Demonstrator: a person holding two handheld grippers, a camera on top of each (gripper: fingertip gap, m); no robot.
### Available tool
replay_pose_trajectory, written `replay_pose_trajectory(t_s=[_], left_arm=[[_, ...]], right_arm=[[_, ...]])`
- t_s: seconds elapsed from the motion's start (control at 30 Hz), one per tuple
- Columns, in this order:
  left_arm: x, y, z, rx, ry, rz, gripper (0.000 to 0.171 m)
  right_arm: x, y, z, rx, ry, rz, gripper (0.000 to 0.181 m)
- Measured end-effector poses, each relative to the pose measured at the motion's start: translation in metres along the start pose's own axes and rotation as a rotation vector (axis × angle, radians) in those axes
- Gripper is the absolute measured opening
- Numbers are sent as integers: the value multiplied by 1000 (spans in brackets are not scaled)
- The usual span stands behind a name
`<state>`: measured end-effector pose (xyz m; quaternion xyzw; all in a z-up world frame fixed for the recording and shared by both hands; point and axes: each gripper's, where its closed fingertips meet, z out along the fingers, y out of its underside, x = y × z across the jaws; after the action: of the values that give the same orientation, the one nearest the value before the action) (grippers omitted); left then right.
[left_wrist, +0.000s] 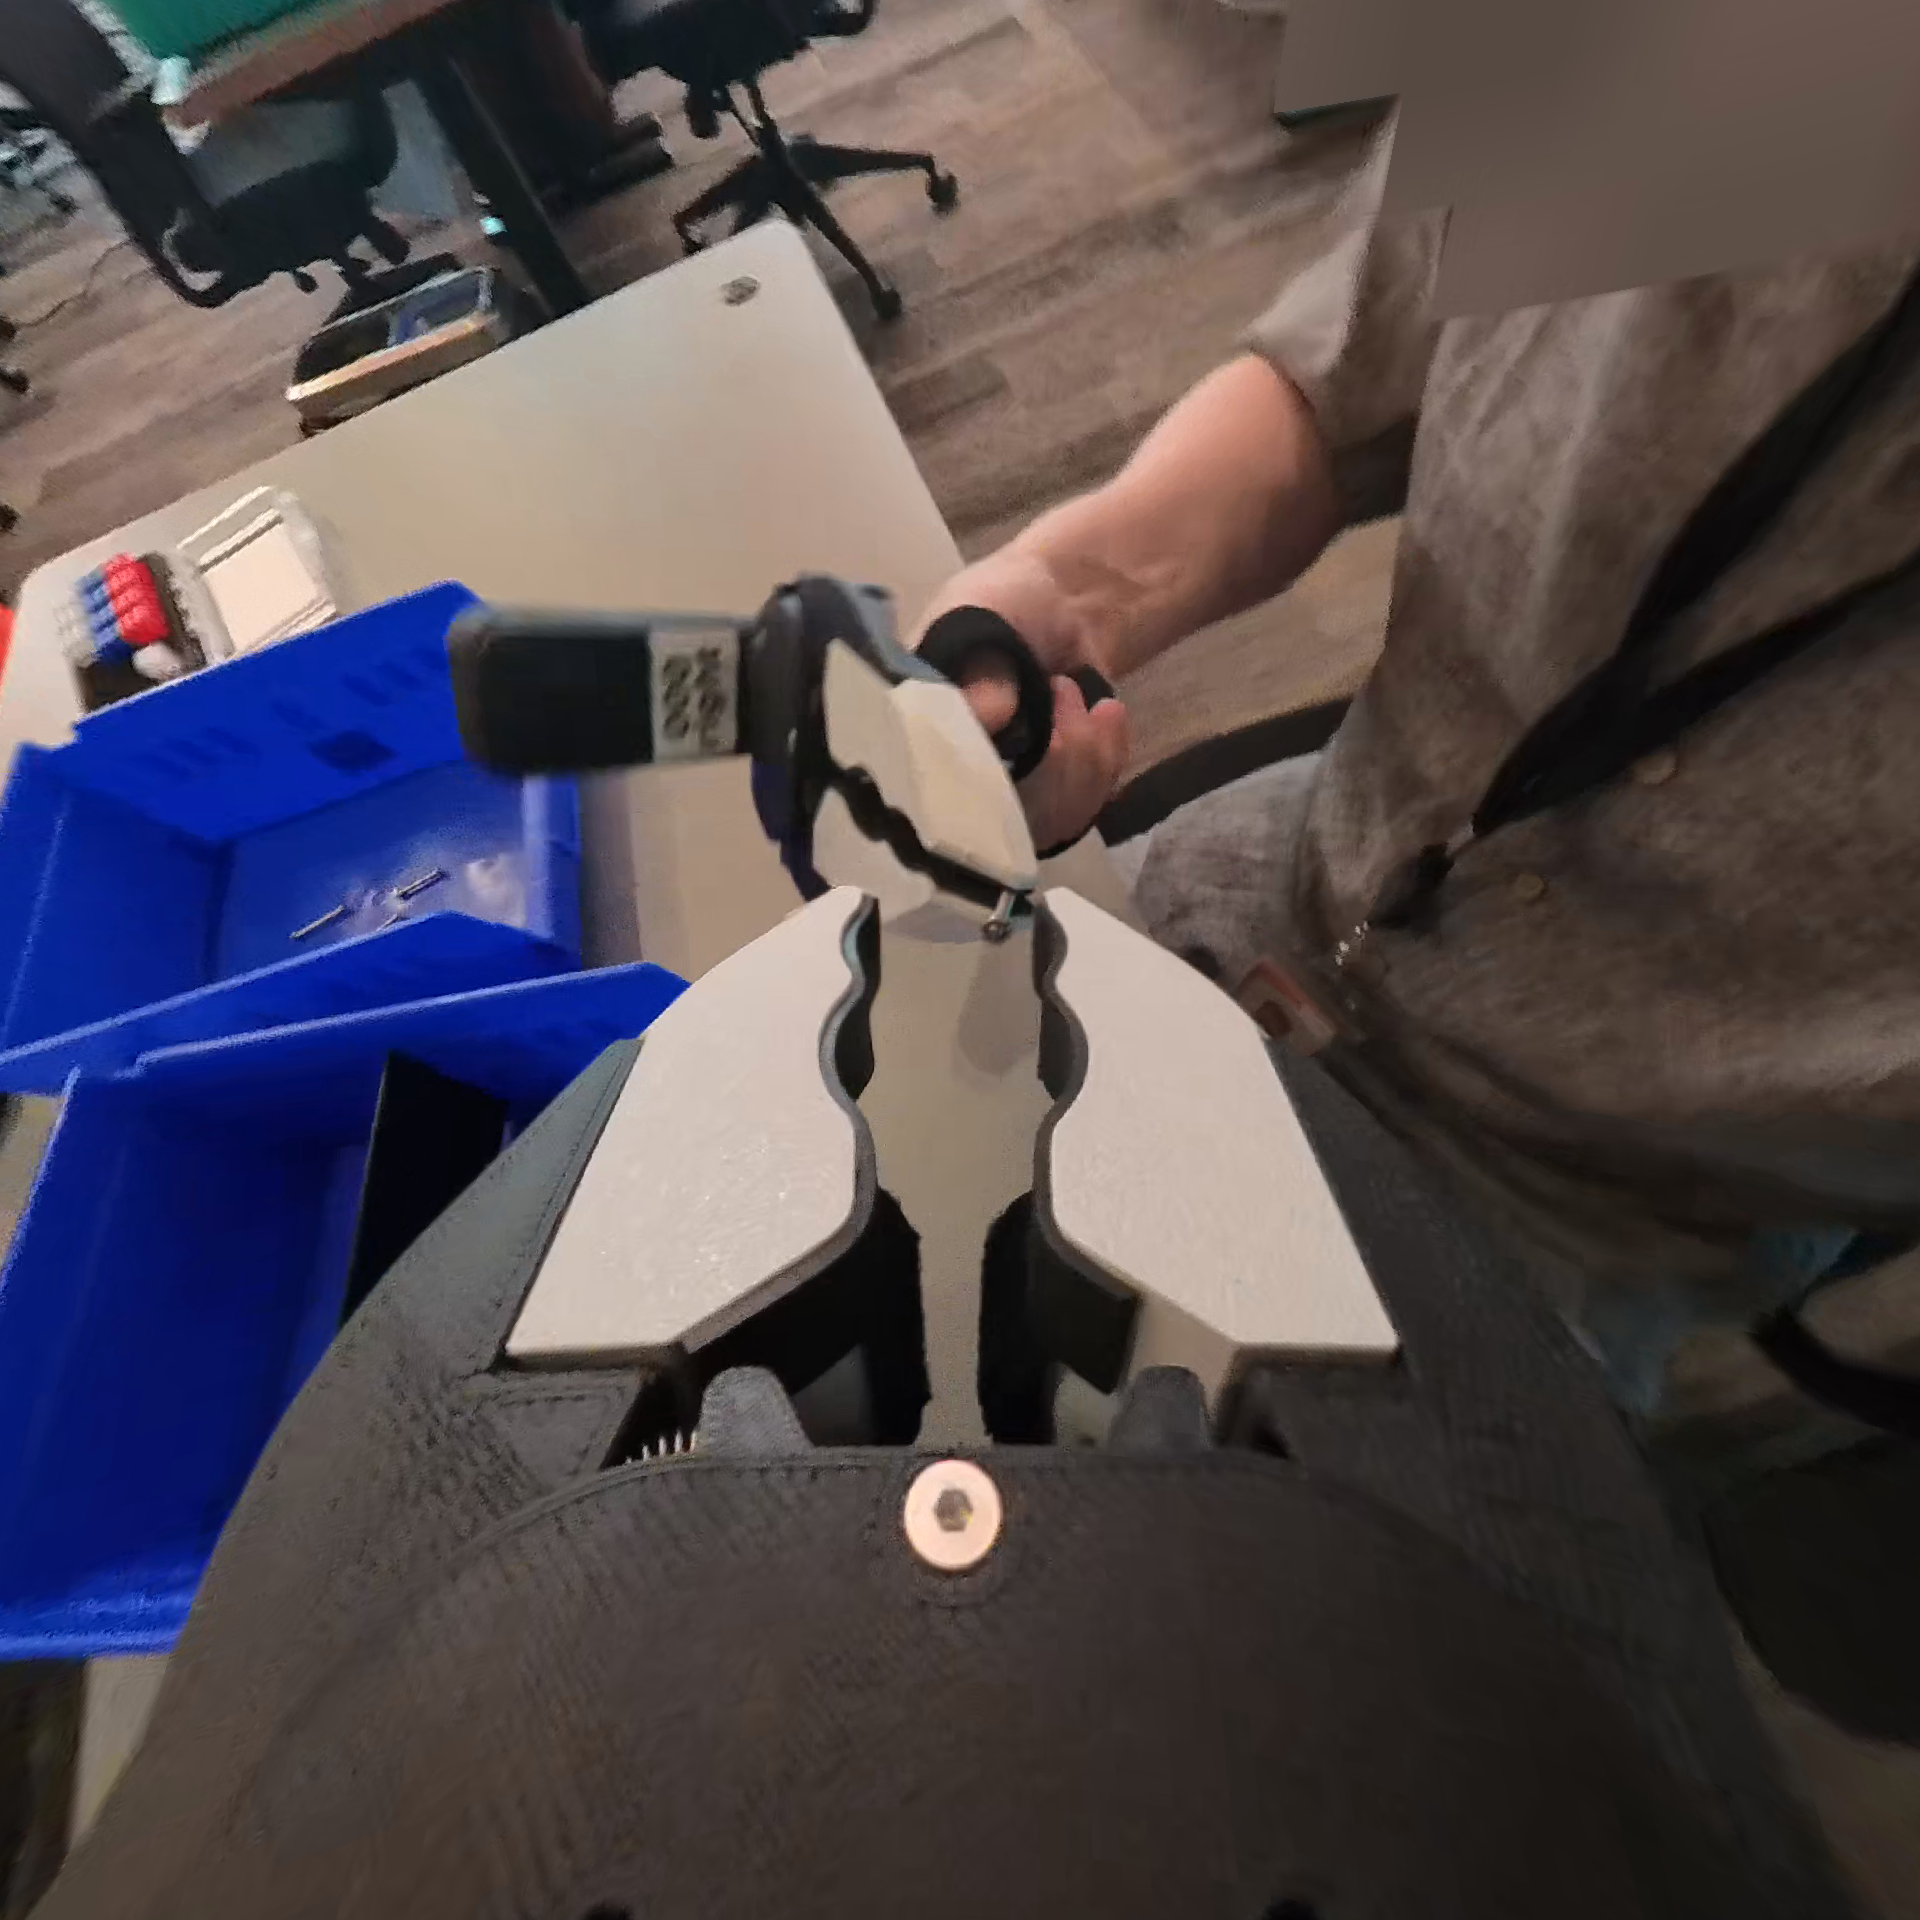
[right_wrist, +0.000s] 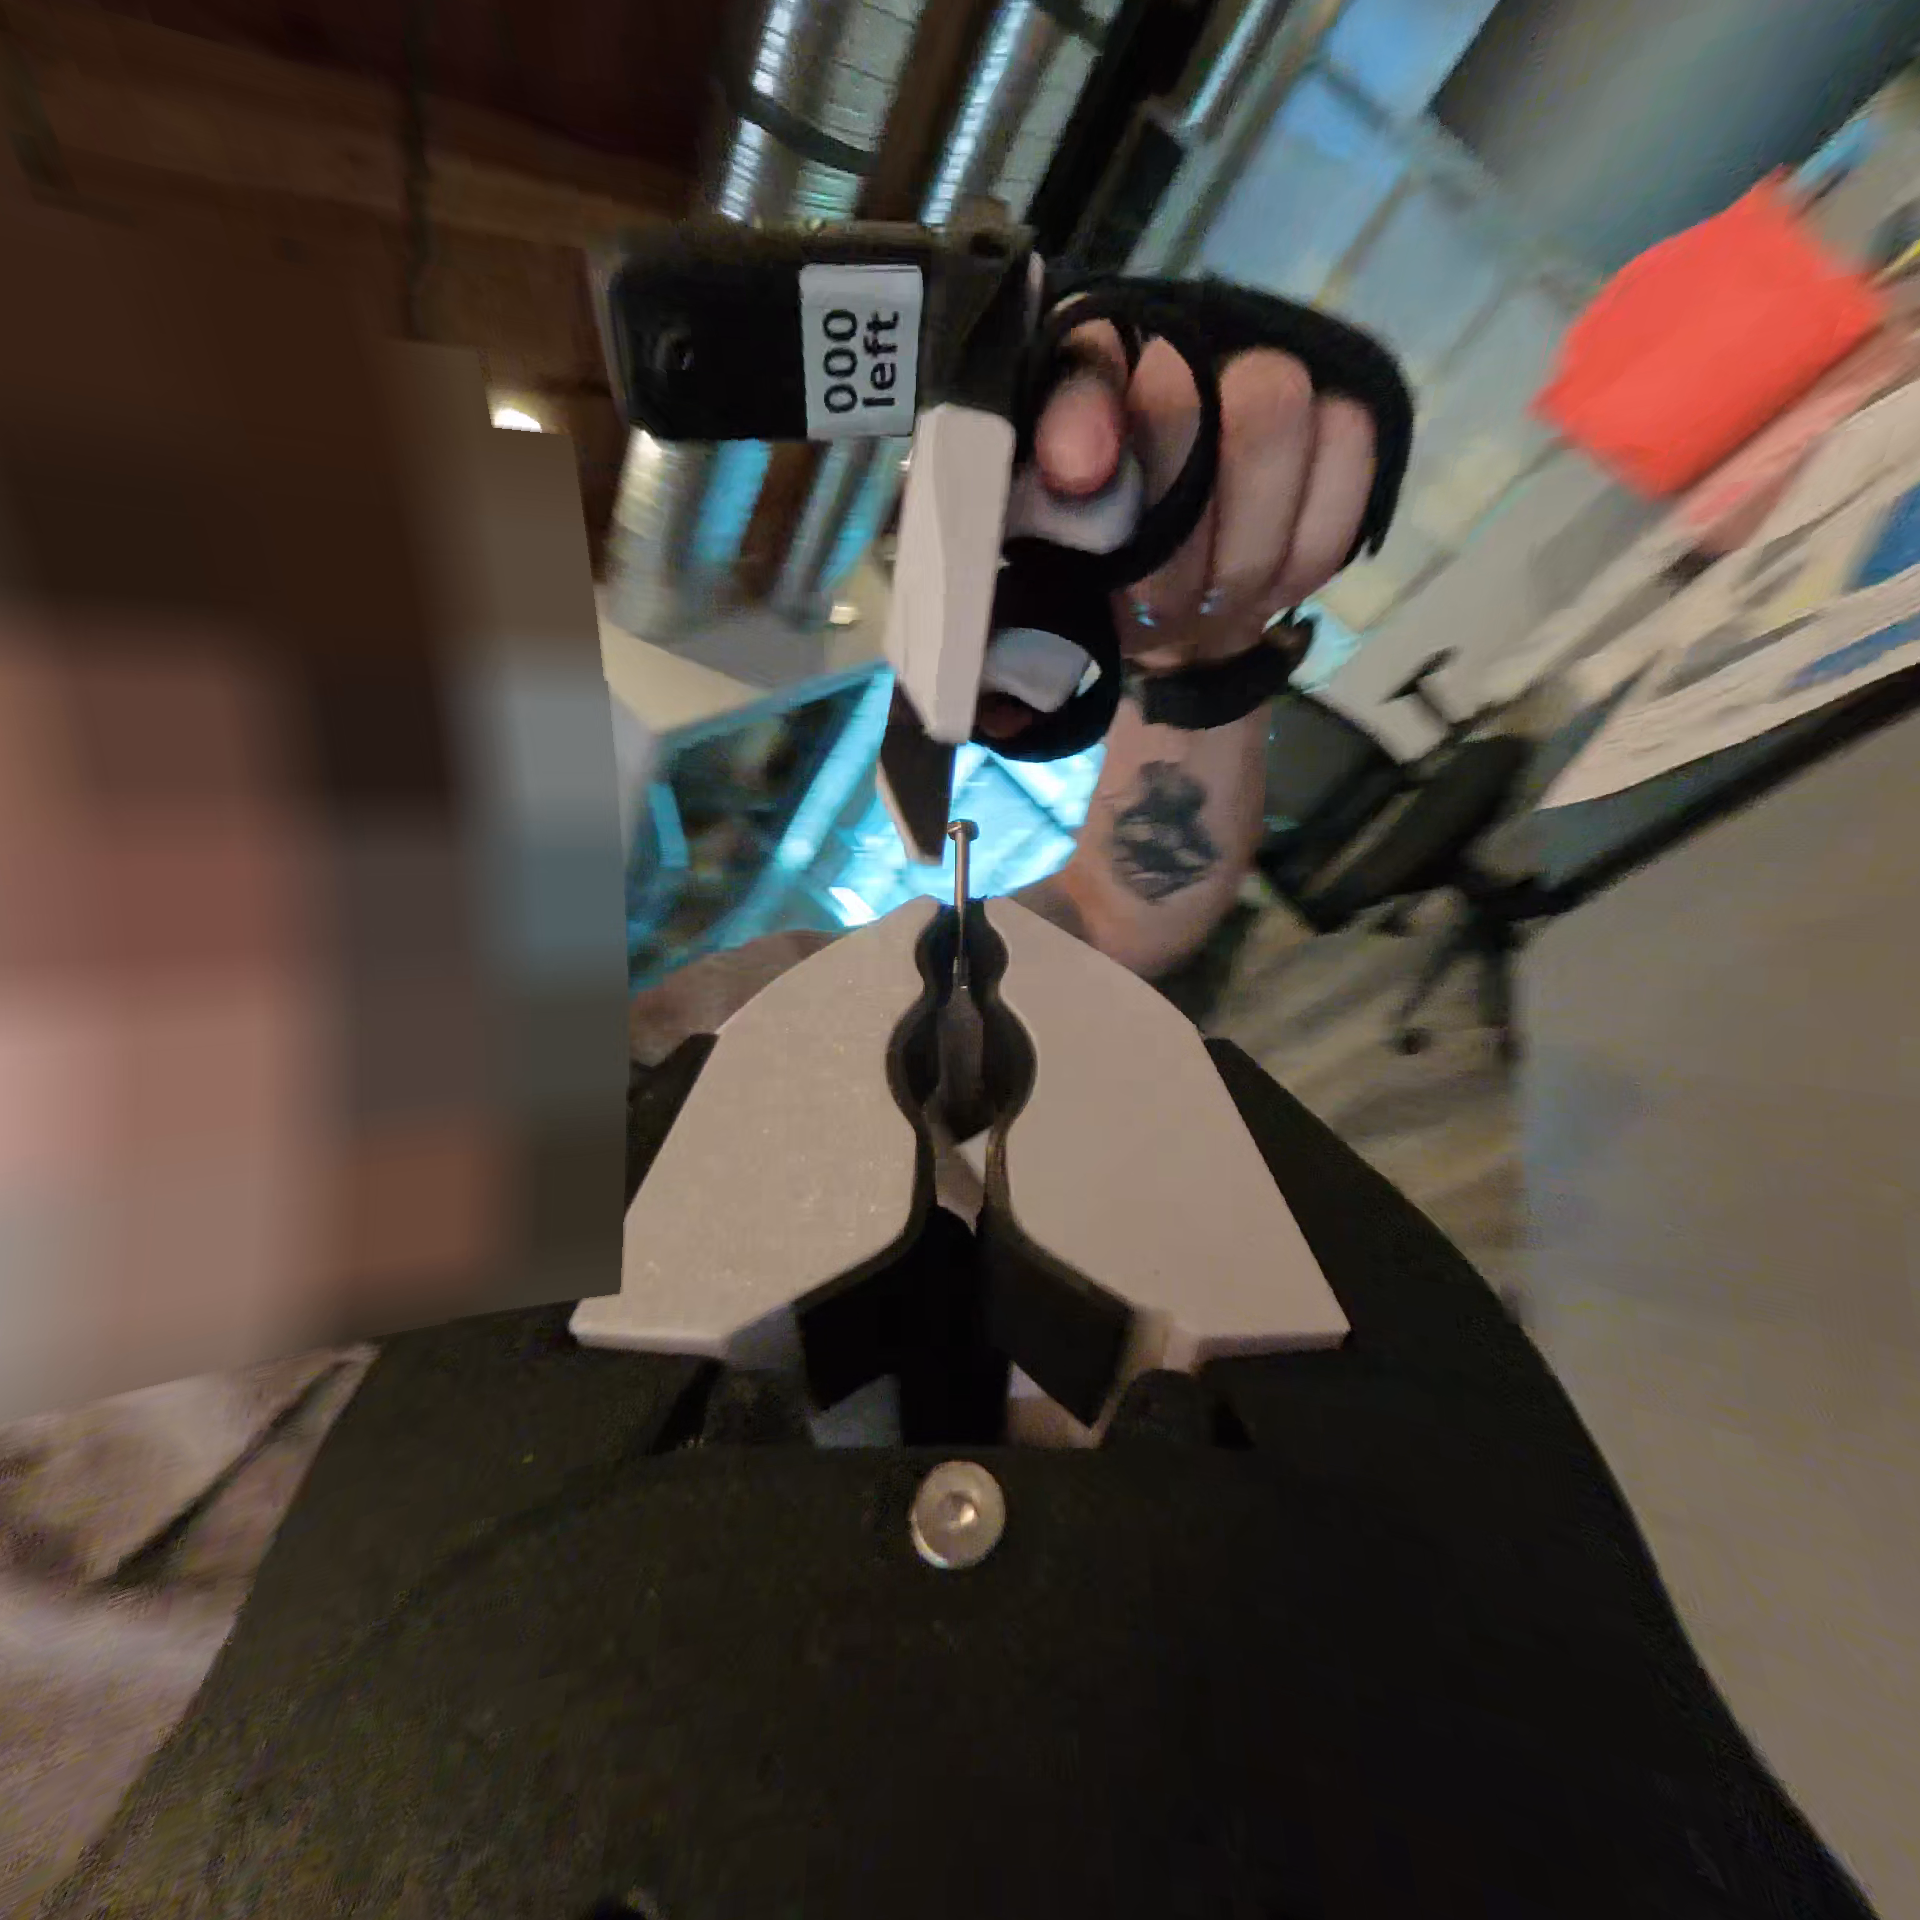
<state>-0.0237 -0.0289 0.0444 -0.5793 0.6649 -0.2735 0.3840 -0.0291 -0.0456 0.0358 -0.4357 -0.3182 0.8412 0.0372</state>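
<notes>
In the right wrist view my right gripper (right_wrist: 963, 912) is shut on a thin metal pin (right_wrist: 962, 873). The pin sticks up from between the tips, with its head on top. My left gripper (right_wrist: 925, 821) shows edge-on just above, with its dark tip right beside the pin's head. In the left wrist view my left gripper (left_wrist: 954, 902) is open and empty. The right gripper (left_wrist: 1013, 885), held by a hand, points down into the gap between the left fingertips with the pin (left_wrist: 997, 921) at its tip.
A blue bin (left_wrist: 312, 748) holding a few loose pins (left_wrist: 364, 904) stands on the white table (left_wrist: 623, 468) at the left, with a second blue bin (left_wrist: 187, 1299) nearer. A box of red and blue parts (left_wrist: 120, 613) and a white tray (left_wrist: 260, 571) lie behind. A person's torso fills the right.
</notes>
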Motion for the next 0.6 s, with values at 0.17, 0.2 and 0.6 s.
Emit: replay_pose_trajectory(t_s=[0.17,0.2,0.6], left_arm=[[-27,10,-11,42,-75,-279,11],[-29,12,-10,50,-59,-352,11],[-24,5,10,138,128,-721,14]], right_arm=[[2,-18,-18,-76,447,-515,2],[6,-21,-23,-116,575,-645,2],[8,-33,-34,-326,1100,-1441,2]])
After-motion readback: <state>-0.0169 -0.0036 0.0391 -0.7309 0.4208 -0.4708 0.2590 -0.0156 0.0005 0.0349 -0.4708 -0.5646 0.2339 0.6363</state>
